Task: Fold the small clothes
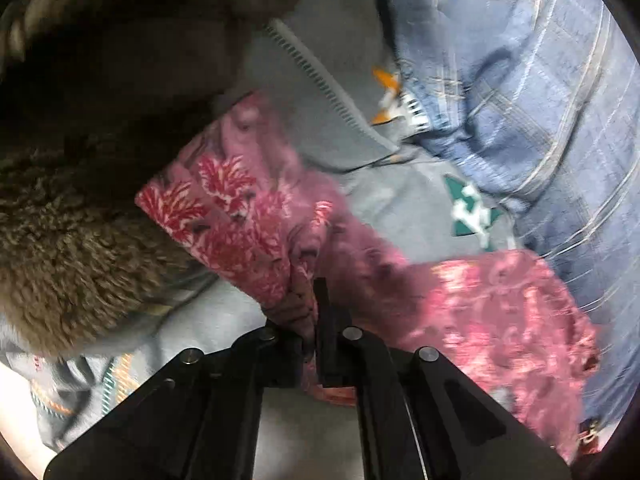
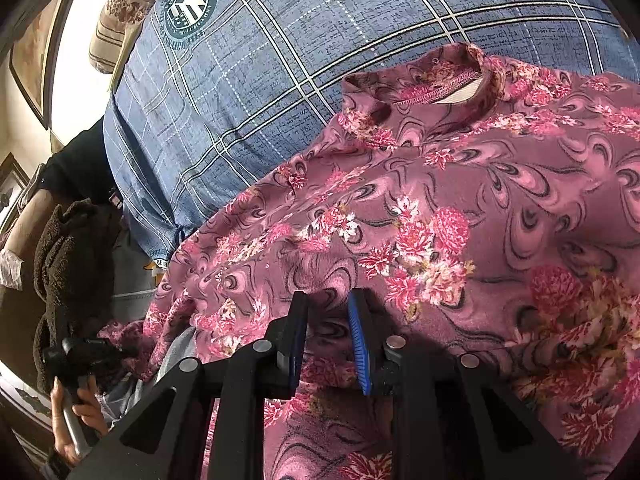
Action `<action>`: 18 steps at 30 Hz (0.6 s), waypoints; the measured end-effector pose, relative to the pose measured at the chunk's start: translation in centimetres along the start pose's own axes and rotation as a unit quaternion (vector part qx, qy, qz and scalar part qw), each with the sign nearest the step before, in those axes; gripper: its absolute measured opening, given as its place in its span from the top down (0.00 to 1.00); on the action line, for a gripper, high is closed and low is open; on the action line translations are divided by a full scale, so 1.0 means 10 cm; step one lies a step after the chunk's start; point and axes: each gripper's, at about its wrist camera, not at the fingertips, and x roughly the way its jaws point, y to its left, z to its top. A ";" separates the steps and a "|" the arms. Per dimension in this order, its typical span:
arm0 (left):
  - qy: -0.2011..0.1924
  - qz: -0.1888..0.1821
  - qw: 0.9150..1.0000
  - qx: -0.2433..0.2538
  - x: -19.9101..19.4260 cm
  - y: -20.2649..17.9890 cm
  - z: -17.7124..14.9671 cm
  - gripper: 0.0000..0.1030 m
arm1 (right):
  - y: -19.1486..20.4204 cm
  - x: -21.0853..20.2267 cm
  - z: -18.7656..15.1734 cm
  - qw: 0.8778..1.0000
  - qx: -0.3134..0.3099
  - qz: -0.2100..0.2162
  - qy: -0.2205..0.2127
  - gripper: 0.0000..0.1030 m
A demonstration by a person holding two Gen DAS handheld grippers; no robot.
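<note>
A small pink floral garment [image 2: 460, 208] lies spread on a blue plaid bedsheet [image 2: 300, 60], its neck opening [image 2: 444, 88] at the far end. My right gripper [image 2: 328, 312] hovers over its near part, jaws slightly apart, nothing between them. In the left wrist view my left gripper [image 1: 314, 300] is shut on a bunched edge of the same pink garment [image 1: 256, 216], which stretches to the right. A grey garment [image 1: 320, 92] with star prints lies under and beyond it.
A brown fleecy garment [image 1: 68, 256] lies at the left; it also shows at the left in the right wrist view [image 2: 72, 248]. The plaid sheet [image 1: 540, 100] covers the right. A hand holding the left gripper's handle [image 2: 76, 400] shows at the lower left.
</note>
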 end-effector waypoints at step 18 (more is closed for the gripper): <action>-0.043 -0.143 0.963 0.224 -1.08 -2.49 -0.86 0.98 | -0.37 -0.85 0.23 0.994 -0.016 -0.106 -0.034 0.66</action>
